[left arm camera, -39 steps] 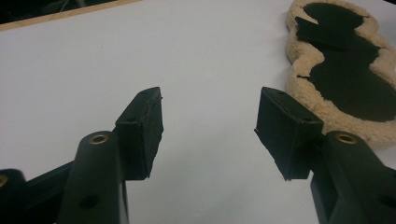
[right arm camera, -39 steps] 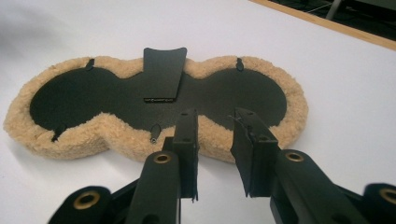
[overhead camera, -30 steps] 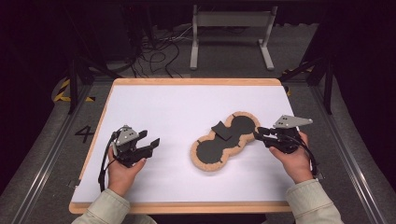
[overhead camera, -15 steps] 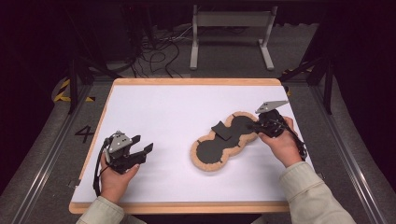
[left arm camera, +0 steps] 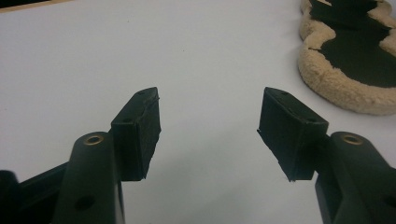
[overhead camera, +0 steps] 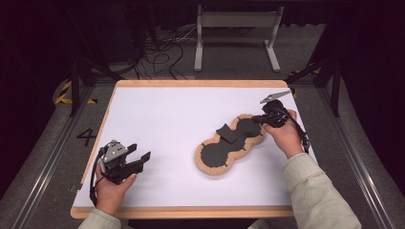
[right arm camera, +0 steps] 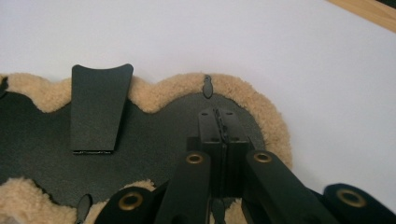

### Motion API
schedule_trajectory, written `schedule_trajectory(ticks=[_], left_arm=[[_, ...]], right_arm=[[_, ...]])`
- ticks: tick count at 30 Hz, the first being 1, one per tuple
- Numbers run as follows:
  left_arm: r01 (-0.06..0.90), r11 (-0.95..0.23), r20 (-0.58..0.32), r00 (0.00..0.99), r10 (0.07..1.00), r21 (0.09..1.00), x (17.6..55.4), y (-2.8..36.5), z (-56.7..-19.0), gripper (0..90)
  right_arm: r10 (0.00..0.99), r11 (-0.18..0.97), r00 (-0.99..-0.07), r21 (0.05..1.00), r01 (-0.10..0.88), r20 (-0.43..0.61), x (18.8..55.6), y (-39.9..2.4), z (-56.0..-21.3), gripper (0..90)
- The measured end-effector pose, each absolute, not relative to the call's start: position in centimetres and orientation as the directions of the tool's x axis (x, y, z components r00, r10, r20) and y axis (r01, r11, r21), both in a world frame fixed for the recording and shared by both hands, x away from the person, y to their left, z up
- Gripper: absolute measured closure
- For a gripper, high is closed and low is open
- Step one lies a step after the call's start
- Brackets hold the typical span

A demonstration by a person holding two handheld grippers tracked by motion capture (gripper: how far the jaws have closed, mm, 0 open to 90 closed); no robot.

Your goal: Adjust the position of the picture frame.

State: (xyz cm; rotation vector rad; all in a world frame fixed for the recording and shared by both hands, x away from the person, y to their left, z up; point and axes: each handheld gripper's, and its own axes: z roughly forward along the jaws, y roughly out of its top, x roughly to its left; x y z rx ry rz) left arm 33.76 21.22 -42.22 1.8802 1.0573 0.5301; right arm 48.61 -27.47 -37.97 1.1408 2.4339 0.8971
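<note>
item: fleece-edged pad [overhead camera: 228, 148], long axis slanting across the bench [overhead camera: 157, 109]. right tool [overhead camera: 265, 119], jaws pressed together, nothing visibly pinched, sits over its far lobe. left tool [overhead camera: 138, 160], jaws spread and empty, lies well apart; pad ahead to its right.

Right gripper [right arm camera: 218, 122] jaws pressed together, nothing visibly between them; they have just been closing. Tips sit over the black inner face of the fleece-edged pad [right arm camera: 154, 140], near its rounded end. Black flap [right arm camera: 99, 108] lies across the pad's far edge. Small black tab [right arm camera: 208, 86] on the tan fleece border. White tabletop [right arm camera: 280, 42] beyond, wooden edge at the top right corner.
</note>
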Motion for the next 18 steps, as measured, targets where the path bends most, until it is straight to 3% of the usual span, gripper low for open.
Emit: schedule_trajectory(ticks=[11,18], left_arm=[[0.463,-0.266,-0.047,0.561,0.827,0.846,33.9,20.7,-42.4,39.4],[0.467,-0.27,-0.05,0.567,0.822,0.842,34.1,20.6,-42.6,39.5]], right_arm=[[0.781,0.507,-0.624,0.612,0.606,-0.029,49.9,-26.8,-39.3,90.0],[0.833,0.493,-0.548,0.554,0.671,-0.077,50.6,-27.8,-39.9,90.0]])
